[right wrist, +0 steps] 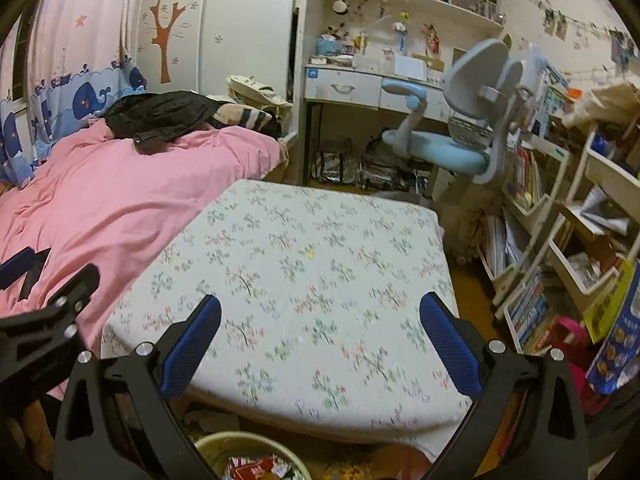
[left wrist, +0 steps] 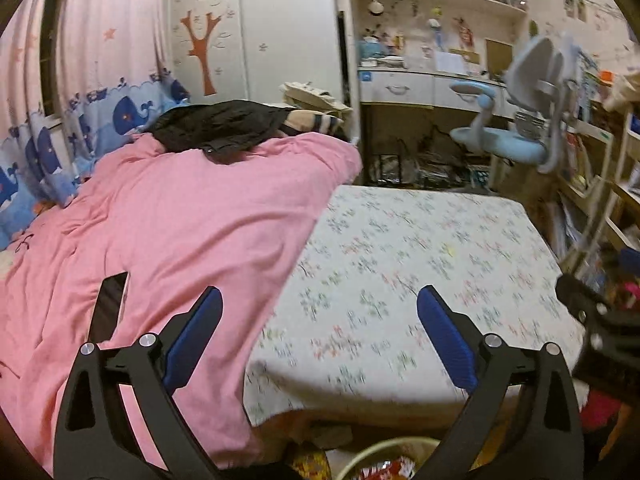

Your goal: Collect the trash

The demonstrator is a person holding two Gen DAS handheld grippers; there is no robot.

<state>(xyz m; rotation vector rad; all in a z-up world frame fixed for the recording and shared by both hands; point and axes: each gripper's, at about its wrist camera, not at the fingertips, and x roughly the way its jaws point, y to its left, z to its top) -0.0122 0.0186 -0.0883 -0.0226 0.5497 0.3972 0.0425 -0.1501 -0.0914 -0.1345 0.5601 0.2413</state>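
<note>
Left wrist view cuts off your bin (left wrist: 372,458) at the bottom edge, wrappers (left wrist: 380,472) inside blurred. Your left gripper (left wrist: 320,326) and right gripper (right wrist: 320,330) both gape wide, empty, over the table (right wrist: 304,264).

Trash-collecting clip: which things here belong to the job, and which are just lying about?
Job: bin holding wrappers; left tool and right tool, both open.

Lying about: phone on pink quilt, black jacket, chair, floral sheet.

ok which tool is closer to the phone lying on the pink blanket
Left. The left tool hangs just right of the phone on the pink blanket; the right tool hangs over the floral sheet, farther right.
</note>
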